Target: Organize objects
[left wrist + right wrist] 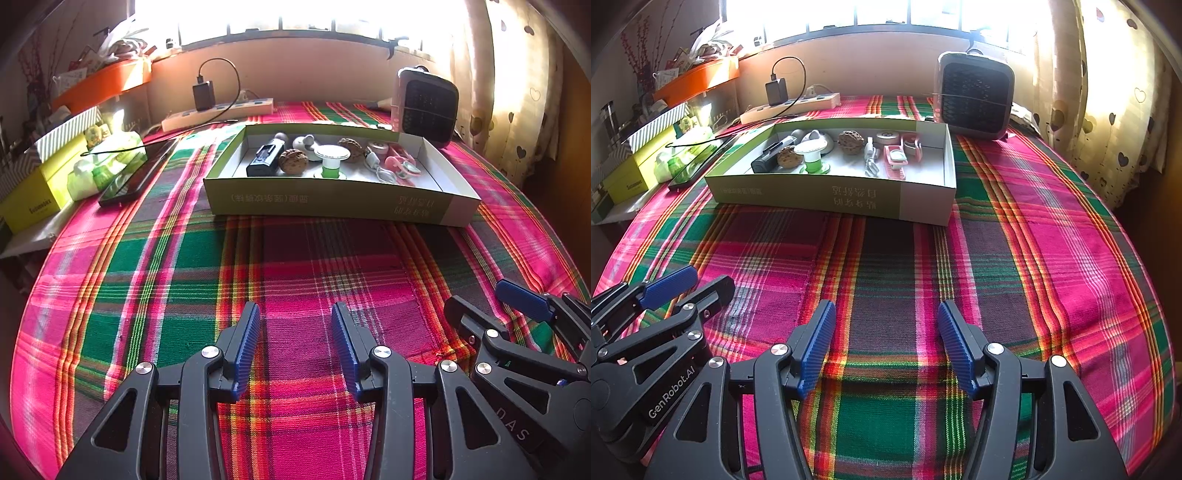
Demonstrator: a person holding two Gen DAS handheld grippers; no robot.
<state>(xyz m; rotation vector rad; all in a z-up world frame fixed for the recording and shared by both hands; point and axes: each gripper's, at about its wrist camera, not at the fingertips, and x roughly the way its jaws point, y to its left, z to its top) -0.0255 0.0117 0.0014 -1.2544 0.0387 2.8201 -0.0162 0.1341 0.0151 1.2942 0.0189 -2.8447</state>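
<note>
Left gripper point(295, 347): fingers spread, nothing held, low above plaid cloth point(303, 280). Right gripper point(886, 347): likewise spread, nothing held, just beside it. Farther back: shallow cardboard box point(923, 206) on cloth, walnuts point(293, 161), black device point(264, 160) and pink case point(895, 162) inside.

tablecloth point(295, 266): woven plaid cloth | box point(332, 203): matt cardboard | fingers point(956, 343): ribbed blue pads

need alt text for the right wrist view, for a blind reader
The open right gripper hovers empty over a plaid tablecloth, facing a shallow cardboard tray of small items. The left gripper shows at lower left.
</note>
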